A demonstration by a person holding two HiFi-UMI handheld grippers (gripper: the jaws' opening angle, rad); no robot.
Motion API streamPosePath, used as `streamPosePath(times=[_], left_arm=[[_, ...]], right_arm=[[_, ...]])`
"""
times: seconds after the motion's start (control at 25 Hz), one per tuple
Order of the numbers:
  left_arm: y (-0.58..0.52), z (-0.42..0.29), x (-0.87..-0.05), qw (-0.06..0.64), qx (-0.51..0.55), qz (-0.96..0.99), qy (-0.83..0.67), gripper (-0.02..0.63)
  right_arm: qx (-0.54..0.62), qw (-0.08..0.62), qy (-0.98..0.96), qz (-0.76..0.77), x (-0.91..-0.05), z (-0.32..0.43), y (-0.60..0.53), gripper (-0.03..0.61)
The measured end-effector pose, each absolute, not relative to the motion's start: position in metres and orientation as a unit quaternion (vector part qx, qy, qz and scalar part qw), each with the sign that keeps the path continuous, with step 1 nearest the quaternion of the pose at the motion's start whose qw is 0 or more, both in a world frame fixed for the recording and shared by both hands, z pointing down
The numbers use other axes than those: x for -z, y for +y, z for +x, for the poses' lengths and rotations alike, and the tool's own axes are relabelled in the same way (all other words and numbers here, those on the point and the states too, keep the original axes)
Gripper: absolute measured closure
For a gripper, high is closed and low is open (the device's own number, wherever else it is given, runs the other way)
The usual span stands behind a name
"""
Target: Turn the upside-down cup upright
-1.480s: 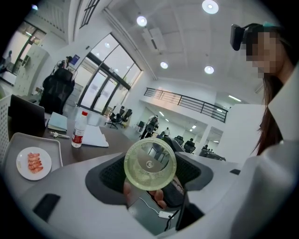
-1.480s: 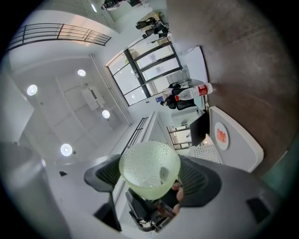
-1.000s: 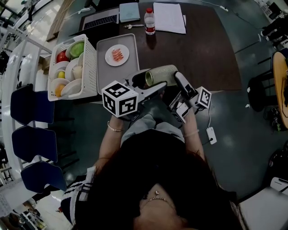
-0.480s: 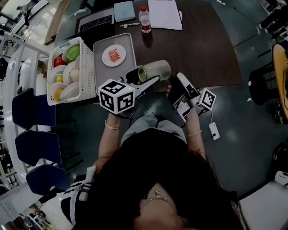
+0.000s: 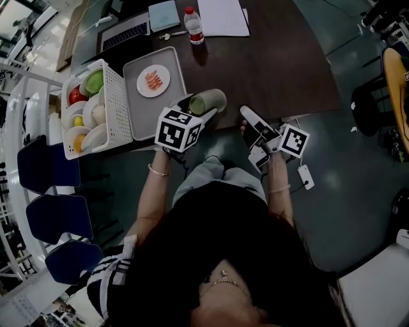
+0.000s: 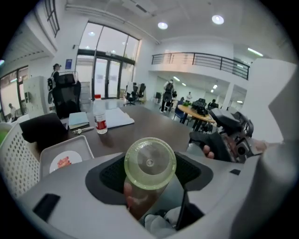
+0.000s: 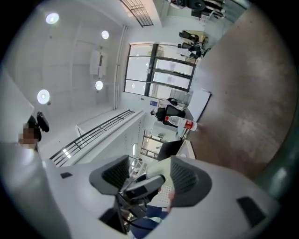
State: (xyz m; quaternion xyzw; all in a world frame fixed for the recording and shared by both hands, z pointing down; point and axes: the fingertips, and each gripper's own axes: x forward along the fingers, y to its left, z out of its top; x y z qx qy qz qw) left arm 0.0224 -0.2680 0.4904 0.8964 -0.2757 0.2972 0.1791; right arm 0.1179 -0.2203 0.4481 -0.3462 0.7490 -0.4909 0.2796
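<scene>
A pale green translucent cup [image 5: 209, 101] is held over the near edge of the dark table [image 5: 281, 70]. My left gripper [image 5: 195, 110] is shut on it. In the left gripper view one round end of the cup [image 6: 149, 162] faces the camera between the pads of that gripper [image 6: 149, 173], and the cup's body runs down behind it. Whether that end is the mouth or the base is unclear. My right gripper [image 5: 248, 120] hovers just right of the cup, apart from it. Its jaws [image 7: 148, 176] are closing with nothing between them.
A white basket [image 5: 118, 102] of fruit and bowls stands at the table's left, beside a grey tray [image 5: 146, 112] with a plate of food [image 5: 153, 80]. Farther back are a water bottle [image 5: 192, 26], a laptop [image 5: 125, 33] and papers [image 5: 221, 16]. Blue chairs [image 5: 39, 163] line the left.
The left gripper has sunk toward the table edge and tipped down, carrying the cup from lying sideways to a steeper tilt. The right gripper has rolled and edged closer.
</scene>
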Motion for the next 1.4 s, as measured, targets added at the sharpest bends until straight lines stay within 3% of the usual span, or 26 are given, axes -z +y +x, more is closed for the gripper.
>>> streamPosePath(times=[0.24, 0.36, 0.84, 1.4], left_arm=[[-0.267, 0.03, -0.535, 0.146, -0.385, 0.876, -0.251, 0.296], [-0.266, 0.034, -0.554, 0.131, -0.412, 0.871, -0.235, 0.296], [-0.269, 0.045, -0.605, 0.071, -0.514, 0.834, -0.188, 0.295], [-0.27, 0.055, -0.629, 0.07, -0.545, 0.818, -0.169, 0.295]], right_arm=[[0.469, 0.245, 0.757, -0.384, -0.453, 0.119, -0.219, 0.441], [0.464, 0.241, 0.752, -0.403, -0.458, 0.125, -0.218, 0.493], [0.467, 0.247, 0.738, -0.42, -0.467, 0.138, -0.213, 0.512], [0.48, 0.263, 0.724, -0.419, -0.474, 0.142, -0.206, 0.52]])
